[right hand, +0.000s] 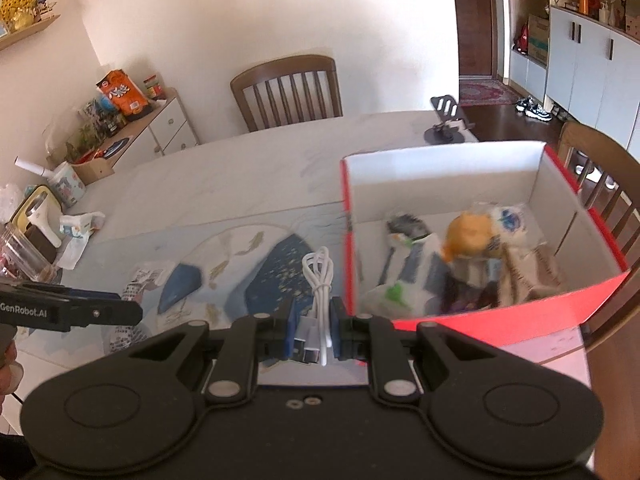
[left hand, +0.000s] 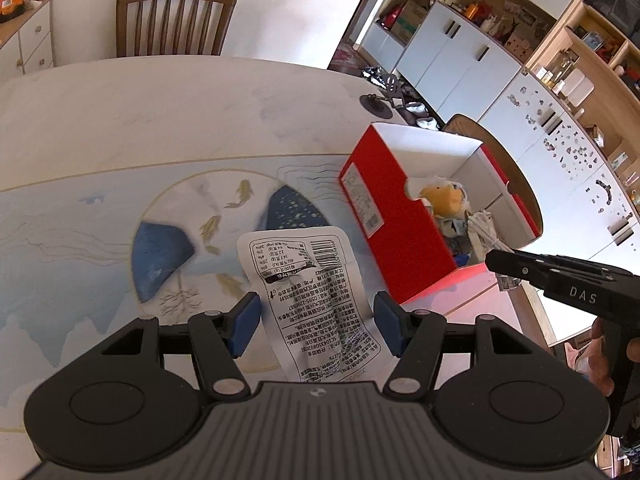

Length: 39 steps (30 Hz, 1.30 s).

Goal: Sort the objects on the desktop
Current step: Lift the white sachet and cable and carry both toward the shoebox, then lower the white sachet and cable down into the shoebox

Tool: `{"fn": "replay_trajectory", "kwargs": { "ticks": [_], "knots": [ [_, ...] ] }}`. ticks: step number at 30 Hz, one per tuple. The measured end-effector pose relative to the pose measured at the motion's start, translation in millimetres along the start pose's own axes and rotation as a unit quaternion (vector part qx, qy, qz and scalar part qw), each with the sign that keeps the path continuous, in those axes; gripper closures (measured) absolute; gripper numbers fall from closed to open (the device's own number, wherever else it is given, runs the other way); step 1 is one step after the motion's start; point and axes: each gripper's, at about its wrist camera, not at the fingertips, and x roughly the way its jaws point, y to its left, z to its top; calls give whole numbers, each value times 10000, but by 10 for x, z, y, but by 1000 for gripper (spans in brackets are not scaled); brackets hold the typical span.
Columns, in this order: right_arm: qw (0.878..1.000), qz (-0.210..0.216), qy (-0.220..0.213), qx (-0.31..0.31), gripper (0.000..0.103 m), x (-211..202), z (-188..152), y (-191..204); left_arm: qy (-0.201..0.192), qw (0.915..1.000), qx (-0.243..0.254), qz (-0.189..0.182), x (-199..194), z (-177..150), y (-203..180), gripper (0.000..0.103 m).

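Left wrist view: the left gripper (left hand: 316,322) hung over the counter (left hand: 160,120) with its fingers (left hand: 242,326) apart around a white packet (left hand: 312,300), not pressing it. A red box (left hand: 400,220) stood far right.

Right wrist view: the right gripper (right hand: 314,330) had its fingers clamped on a white cable (right hand: 318,284), just left of the box (right hand: 480,316).

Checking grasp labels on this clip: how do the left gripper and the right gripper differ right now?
The left gripper stands partly open around a white snack packet; the right gripper is clamped shut on a coiled white cable. The right sits nearer the red box. Both have blue pads.
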Motion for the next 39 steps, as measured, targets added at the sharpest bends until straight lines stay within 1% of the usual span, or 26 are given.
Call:
{"fn": "replay_trajectory", "kwargs": {
  "ticks": [9, 23, 32, 39],
  "knots": [
    [9999, -78, -41, -87, 87, -52, 116, -452, -14, 10000, 52, -17, 198, 123, -408, 42],
    [9988, -453, -193, 84, 87, -214, 214, -1171, 28, 9985, 511, -212, 525, 430, -1100, 42],
    [9981, -569, -220, 58, 87, -227, 290, -1437, 22, 9962, 798, -338, 794, 658, -1522, 42],
    [9980, -616, -141, -32, 87, -88, 408, -1571, 61, 9956, 907, -215, 1098, 862, -1720, 42]
  ]
}}
